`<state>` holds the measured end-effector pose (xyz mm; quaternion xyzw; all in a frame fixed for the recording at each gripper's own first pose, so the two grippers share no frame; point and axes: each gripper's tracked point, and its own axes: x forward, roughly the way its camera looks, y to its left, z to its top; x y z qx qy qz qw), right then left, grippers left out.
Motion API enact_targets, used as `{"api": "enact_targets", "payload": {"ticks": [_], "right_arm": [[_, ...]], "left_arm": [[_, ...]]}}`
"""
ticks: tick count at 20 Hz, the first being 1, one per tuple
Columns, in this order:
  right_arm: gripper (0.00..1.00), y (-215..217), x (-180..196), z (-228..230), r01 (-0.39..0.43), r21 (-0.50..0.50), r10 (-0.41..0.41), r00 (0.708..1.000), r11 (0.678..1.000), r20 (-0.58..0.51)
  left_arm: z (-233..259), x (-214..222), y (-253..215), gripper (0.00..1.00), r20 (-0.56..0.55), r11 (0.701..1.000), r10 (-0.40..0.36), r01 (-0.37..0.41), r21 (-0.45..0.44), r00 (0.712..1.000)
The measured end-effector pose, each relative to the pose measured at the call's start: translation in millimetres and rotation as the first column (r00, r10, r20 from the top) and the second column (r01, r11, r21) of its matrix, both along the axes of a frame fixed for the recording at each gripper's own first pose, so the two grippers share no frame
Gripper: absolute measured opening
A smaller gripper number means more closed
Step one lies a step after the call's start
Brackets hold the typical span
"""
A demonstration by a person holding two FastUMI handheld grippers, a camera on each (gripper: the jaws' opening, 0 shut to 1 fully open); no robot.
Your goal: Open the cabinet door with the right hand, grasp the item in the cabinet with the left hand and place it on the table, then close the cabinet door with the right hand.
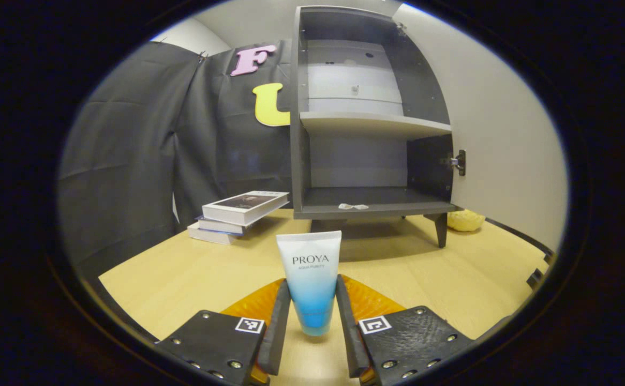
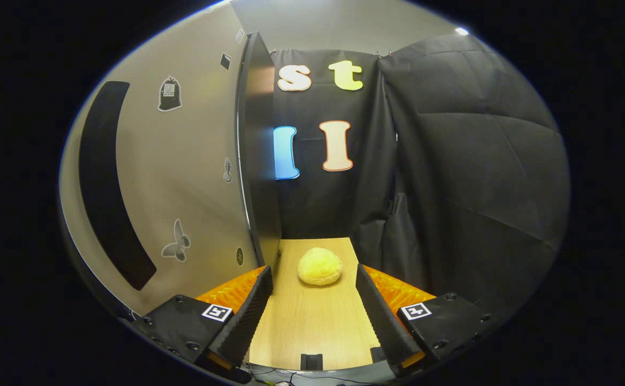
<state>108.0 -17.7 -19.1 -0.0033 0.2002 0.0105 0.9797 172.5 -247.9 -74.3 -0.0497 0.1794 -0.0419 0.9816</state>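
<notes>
A white-to-blue tube stands upright, cap down, just above or on the wooden table. My left gripper is shut on it, both fingers pressing its sides. Behind it the grey cabinet stands with its door swung wide to the right and both shelves bare except for a small white scrap. In the right gripper view my right gripper is open, low over the table, and its left finger is close to the open door's edge without gripping it.
Stacked books lie left of the cabinet. A yellow soft lump sits on the table ahead of the right gripper, also beside the cabinet leg. The door's outer face carries a long dark handle strip. Black cloth walls close the booth.
</notes>
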Motion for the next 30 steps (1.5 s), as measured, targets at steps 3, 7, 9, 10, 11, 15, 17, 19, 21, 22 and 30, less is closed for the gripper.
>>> {"api": "enact_targets", "payload": {"ticks": [3,7,9,10,11,15,17,19,21,22,30], "right_arm": [[0.98,1.1,-0.4,-4.6,-0.004,0.001,0.004,1.0,1.0,-0.012],[0.98,12.3,1.7,-7.2,-0.034,0.038,0.036,0.999,0.999,-0.03],[0.98,12.4,3.7,-6.1,-0.039,0.05,0.04,0.999,0.998,-0.025],[0.98,11.0,4.4,-5.5,-0.037,0.052,0.038,0.999,0.998,-0.024],[0.98,10.6,5.0,-4.8,-0.036,0.058,0.037,0.999,0.998,-0.021],[0.98,7.5,6.3,-6.7,-0.029,0.078,0.03,0.999,0.997,-0.021],[0.98,6.0,6.3,-6.0,-0.029,0.085,0.031,0.999,0.996,-0.019],[0.98,5.2,6.1,-3.5,-0.034,0.092,0.035,0.999,0.995,-0.015],[0.98,2.5,5.6,1.0,-0.034,0.097,0.034,0.999,0.995,-0.004],[0.98,1.8,5.4,4.0,-0.033,0.104,0.034,0.999,0.994,0.0],[0.98,9.5,-1.3,33.9,-0.017,0.092,0.01,0.997,0.996,0.08]], "left_arm": [[-4.4,-4.9,0.8,0.48,-0.019,1.0,0.015,-0.015,0.005,1.0],[-9.6,-7.6,2.7,0.52,-0.035,0.999,0.03,-0.03,0.018,0.999],[-11.0,-11.8,3.8,0.53,-0.045,0.999,0.032,-0.03,0.026,0.998],[-10.2,-10.0,4.1,0.54,-0.043,0.999,0.029,-0.028,0.028,0.999],[-11.7,-10.8,3.4,0.53,-0.048,0.999,0.028,-0.027,0.026,0.998],[-13.1,-13.8,4.3,0.52,-0.064,0.999,0.028,-0.026,0.025,0.998],[-10.6,-20.5,0.9,0.67,-0.08,1.0,0.021,-0.019,0.019,0.997],[-5.8,-19.2,5.3,0.8,-0.069,0.999,0.031,-0.028,0.037,0.997],[-0.4,-13.3,6.2,0.79,-0.048,0.999,0.028,-0.026,0.041,0.998],[3.4,-11.4,6.3,0.79,-0.042,0.999,0.024,-0.022,0.045,0.999],[35.3,10.3,21.2,0.8,0.062,0.997,0.033,-0.037,0.063,0.998]]}}
